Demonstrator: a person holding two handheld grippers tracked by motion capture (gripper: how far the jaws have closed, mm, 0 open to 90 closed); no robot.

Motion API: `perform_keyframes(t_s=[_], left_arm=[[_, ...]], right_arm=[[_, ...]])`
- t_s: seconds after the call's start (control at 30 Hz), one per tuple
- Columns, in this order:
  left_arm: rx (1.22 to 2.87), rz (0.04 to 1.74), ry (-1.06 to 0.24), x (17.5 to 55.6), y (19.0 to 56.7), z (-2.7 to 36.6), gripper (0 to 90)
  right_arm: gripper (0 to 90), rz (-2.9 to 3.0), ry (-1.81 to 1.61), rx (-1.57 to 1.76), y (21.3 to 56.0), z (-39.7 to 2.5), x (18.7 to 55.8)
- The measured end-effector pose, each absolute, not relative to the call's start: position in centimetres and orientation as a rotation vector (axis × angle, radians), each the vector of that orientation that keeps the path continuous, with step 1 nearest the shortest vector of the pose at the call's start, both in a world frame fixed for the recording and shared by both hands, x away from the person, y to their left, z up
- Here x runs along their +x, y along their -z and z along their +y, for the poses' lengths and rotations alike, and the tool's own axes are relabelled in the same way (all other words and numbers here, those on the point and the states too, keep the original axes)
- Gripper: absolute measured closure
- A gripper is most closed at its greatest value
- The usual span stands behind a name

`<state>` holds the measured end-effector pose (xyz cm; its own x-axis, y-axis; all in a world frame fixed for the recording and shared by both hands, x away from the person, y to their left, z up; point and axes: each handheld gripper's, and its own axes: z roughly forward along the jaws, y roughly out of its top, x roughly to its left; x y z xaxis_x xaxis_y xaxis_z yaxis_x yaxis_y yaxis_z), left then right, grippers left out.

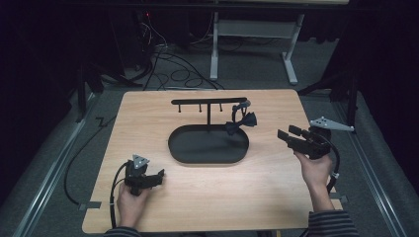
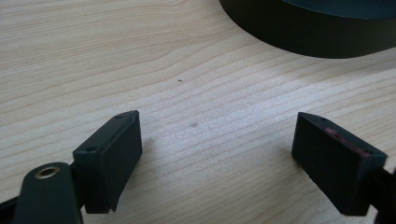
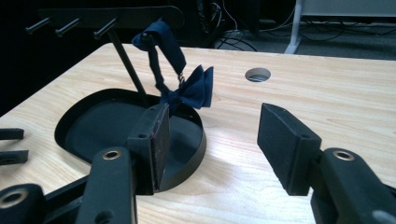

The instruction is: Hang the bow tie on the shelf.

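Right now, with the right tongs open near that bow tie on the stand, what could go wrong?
1. The bow tie hangs by its strap from the rack's end; pulling sideways may tip the stand.
2. The right tongs might clip the tray rim below the bow.
3. The left tongs sit apart on the table, so nothing steadies the tray.
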<state>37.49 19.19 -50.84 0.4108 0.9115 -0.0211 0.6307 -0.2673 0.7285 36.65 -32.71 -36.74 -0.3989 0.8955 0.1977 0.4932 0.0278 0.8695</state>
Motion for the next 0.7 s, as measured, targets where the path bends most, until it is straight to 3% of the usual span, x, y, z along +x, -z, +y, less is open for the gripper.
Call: perform_keyframes(t_s=[0.7], left_arm=[[2.002, 1.307, -0.540, 37.5, 50.8, 19.2, 16.5]], right_arm=[[45.7, 1.893, -1.314, 1.408, 38.6, -32.6, 34.6]])
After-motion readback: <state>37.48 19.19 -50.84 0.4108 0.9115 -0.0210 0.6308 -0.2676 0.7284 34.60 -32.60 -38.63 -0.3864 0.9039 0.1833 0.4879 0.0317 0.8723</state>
